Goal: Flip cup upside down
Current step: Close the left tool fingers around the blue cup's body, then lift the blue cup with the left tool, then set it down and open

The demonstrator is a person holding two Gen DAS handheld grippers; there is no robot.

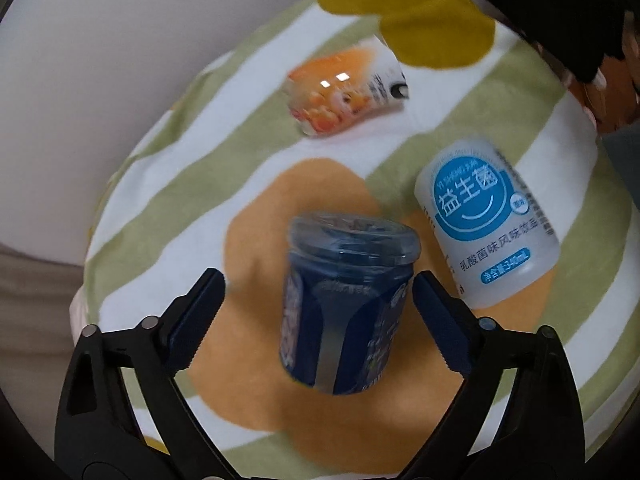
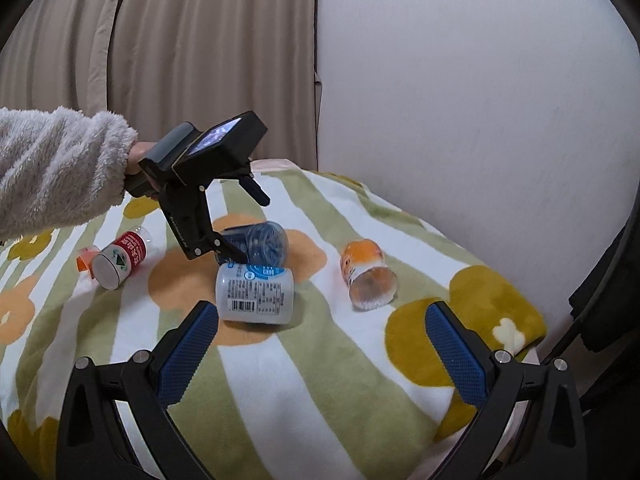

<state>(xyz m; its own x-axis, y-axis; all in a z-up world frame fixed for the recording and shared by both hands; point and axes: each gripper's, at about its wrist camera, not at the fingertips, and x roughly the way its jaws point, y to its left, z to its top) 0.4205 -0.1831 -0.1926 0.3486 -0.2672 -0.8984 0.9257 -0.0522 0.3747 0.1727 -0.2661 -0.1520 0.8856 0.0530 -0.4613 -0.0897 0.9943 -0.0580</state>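
A dark blue cup (image 1: 344, 312) with a clear rim lies on its side on the striped blanket (image 1: 168, 184), between the fingers of my left gripper (image 1: 318, 296). The jaws are open and stand apart from the cup on both sides. In the right wrist view the same cup (image 2: 260, 242) shows partly hidden behind the left gripper (image 2: 240, 236) and a white bottle. My right gripper (image 2: 320, 340) is open and empty, held above the blanket (image 2: 320, 380) in front of the white bottle.
A white bottle with a blue label (image 1: 486, 220) (image 2: 256, 294) lies right of the blue cup. An orange cup (image 1: 340, 92) (image 2: 366, 276) lies on its side further off. A red-labelled cup (image 2: 120, 258) lies at the left. A white wall (image 2: 480, 100) and curtain (image 2: 180, 60) stand behind.
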